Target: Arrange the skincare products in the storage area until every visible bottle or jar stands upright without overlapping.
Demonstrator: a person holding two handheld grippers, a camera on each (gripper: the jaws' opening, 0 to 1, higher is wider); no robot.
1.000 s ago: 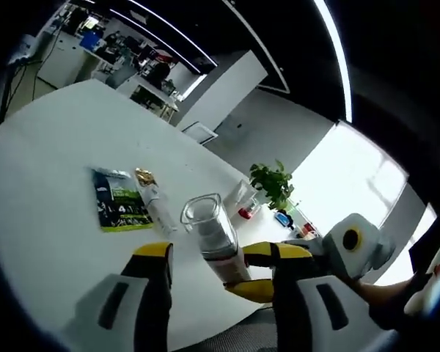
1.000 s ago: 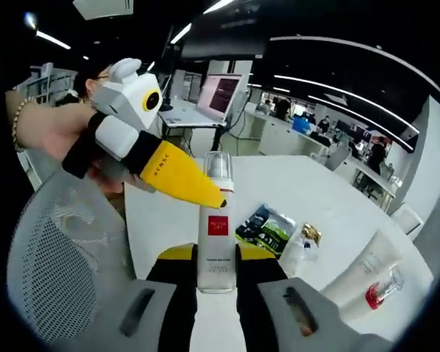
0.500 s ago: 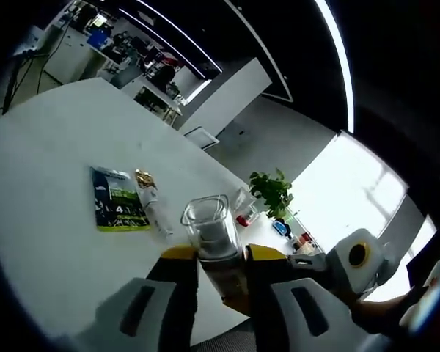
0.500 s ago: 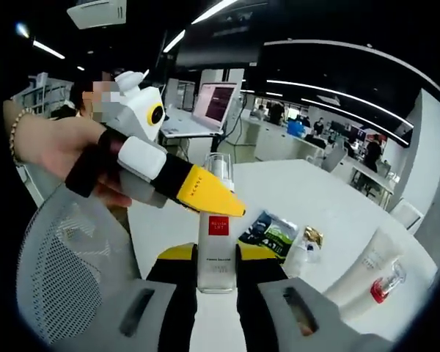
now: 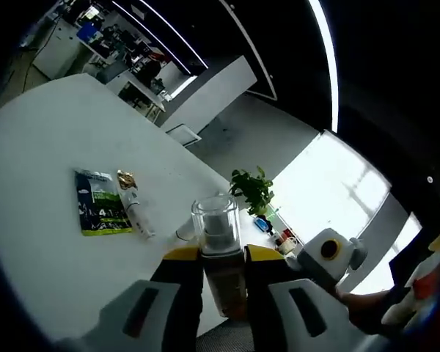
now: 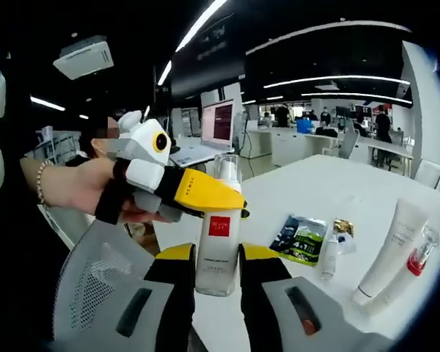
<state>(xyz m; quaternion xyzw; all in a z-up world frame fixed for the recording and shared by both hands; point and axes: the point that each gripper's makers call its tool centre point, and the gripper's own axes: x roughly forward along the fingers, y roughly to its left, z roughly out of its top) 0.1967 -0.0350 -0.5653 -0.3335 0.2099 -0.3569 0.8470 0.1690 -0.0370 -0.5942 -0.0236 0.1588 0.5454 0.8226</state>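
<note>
A clear bottle (image 6: 218, 238) with a red square label and a clear cap is held in the air over the table edge by both grippers. My right gripper (image 6: 217, 258) is shut on its lower body. My left gripper (image 6: 233, 207) comes in from the left in a person's hand, its yellow jaws clamped just below the cap. In the left gripper view the same bottle (image 5: 217, 233) stands between my left gripper (image 5: 223, 254), shut on it. On the white table (image 6: 337, 180) lie a white tube (image 6: 392, 246) and a red-capped clear bottle (image 6: 419, 253).
A green sachet (image 6: 301, 238) and a small gold-capped bottle (image 6: 334, 240) lie flat on the table, also seen as sachet (image 5: 99, 211) and small bottle (image 5: 133, 206). A grey mesh chair (image 6: 95, 293) is close below. A potted plant (image 5: 251, 189) stands beyond the far table edge.
My left gripper, open beside the bottle a second ago, has shut on its upper part. The right gripper has kept its hold while both views tilted.
</note>
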